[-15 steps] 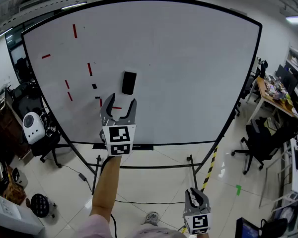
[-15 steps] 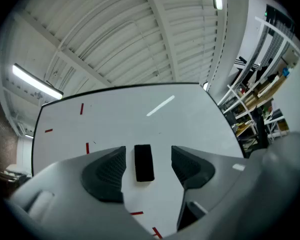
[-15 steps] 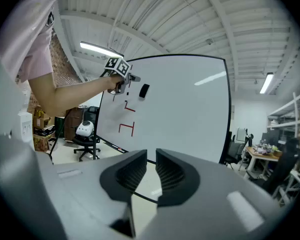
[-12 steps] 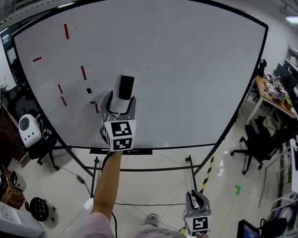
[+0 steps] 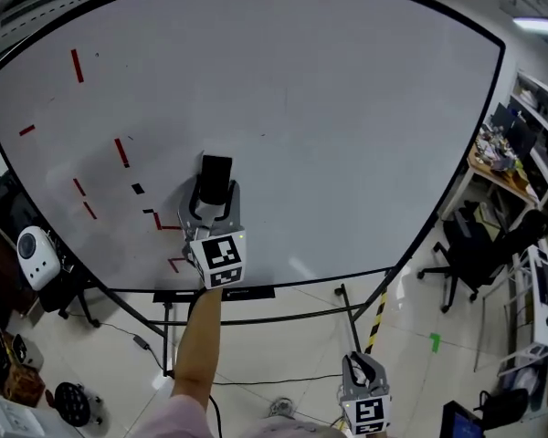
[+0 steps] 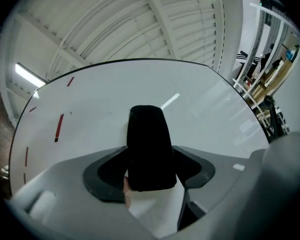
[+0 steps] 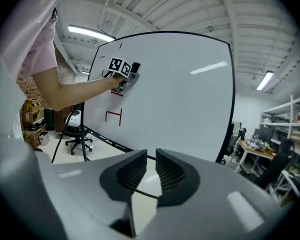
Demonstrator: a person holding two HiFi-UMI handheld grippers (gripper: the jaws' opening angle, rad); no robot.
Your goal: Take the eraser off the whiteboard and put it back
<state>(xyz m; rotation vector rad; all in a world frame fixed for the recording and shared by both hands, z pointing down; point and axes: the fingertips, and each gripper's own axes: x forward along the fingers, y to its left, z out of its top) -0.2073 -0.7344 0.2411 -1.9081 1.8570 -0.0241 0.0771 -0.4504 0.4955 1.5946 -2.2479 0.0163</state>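
Observation:
A black eraser [image 5: 215,173] sits flat on the big whiteboard [image 5: 347,135], left of its middle. My left gripper [image 5: 216,188] is raised to the board, and its jaws stand on either side of the eraser and press on its lower part. In the left gripper view the eraser [image 6: 147,134] fills the gap between the dark pads [image 6: 107,174]. My right gripper [image 5: 362,360] hangs low near the floor, far from the board. Its jaws [image 7: 150,166] are nearly together with only a slit between them and hold nothing.
Short red marks [image 5: 121,151] and a red bracket shape [image 7: 113,116] are drawn on the board's left part. The board stands on a metal frame with a yellow-black striped leg [image 5: 379,313]. An office chair [image 5: 470,254] and desks stand at the right, a white device [image 5: 34,255] at the left.
My left gripper rose to the eraser, its wide jaws slid round it and narrowed onto it. The board looms closer. The right gripper stayed low.

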